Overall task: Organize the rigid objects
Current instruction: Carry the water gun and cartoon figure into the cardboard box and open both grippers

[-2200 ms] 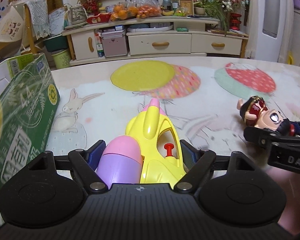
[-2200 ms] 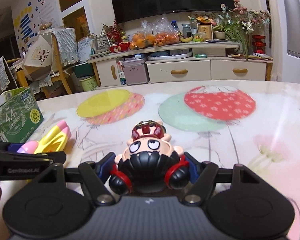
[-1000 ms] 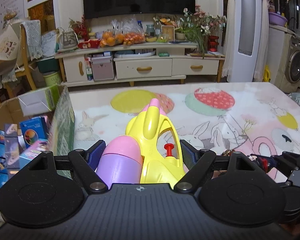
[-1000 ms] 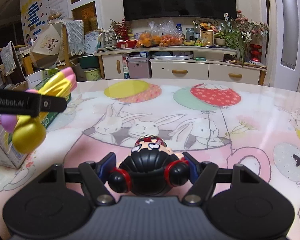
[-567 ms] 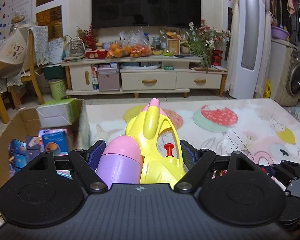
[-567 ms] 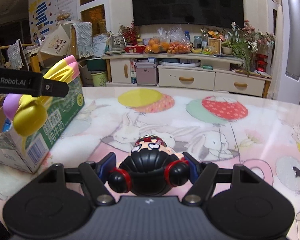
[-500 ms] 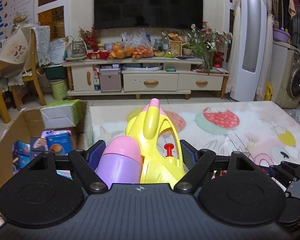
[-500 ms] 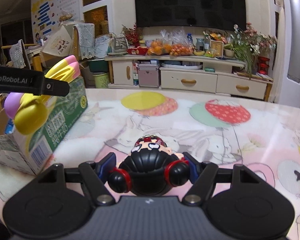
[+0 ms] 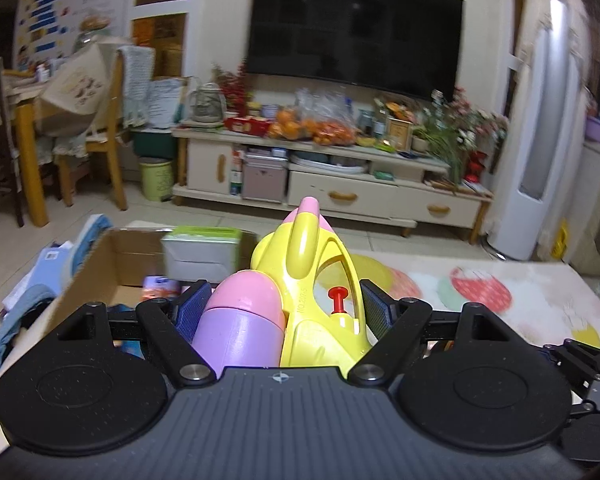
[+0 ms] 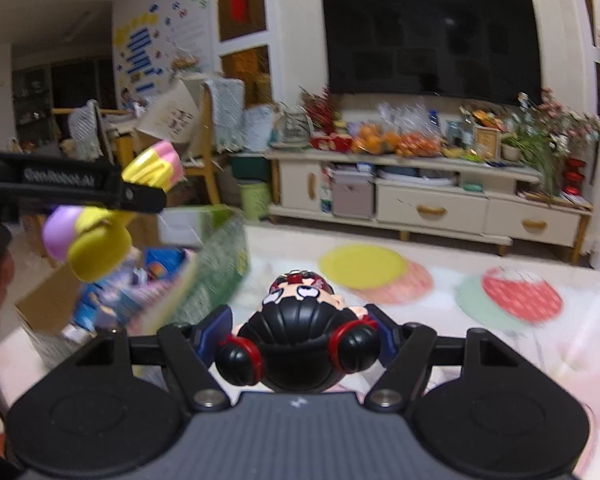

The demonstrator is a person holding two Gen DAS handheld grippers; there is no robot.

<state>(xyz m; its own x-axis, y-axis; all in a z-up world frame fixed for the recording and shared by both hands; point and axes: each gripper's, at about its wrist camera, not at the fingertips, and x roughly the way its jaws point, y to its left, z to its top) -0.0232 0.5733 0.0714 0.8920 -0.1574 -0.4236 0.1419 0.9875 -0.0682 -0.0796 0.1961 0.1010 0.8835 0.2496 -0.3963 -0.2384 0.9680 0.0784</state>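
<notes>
My left gripper (image 9: 284,308) is shut on a yellow, pink and purple toy water gun (image 9: 300,280) and holds it in the air above an open cardboard box (image 9: 100,264). The same toy (image 10: 96,236) and left gripper show at the left of the right wrist view, over the box (image 10: 220,256). My right gripper (image 10: 300,332) is shut on a cartoon figurine (image 10: 300,328) with black hair and red-ringed buns, held above the table to the right of the box.
The box holds several small colourful packs (image 10: 156,268) and a grey-green carton (image 9: 200,252). The table wears a cloth with balloon and rabbit prints (image 10: 508,300). A TV cabinet (image 9: 340,184) stands beyond the table, chairs (image 9: 80,120) at the far left.
Both grippers have risen and swung left with their toys. The left gripper now hangs over the open box, and the right gripper has come closer to the box's right wall.
</notes>
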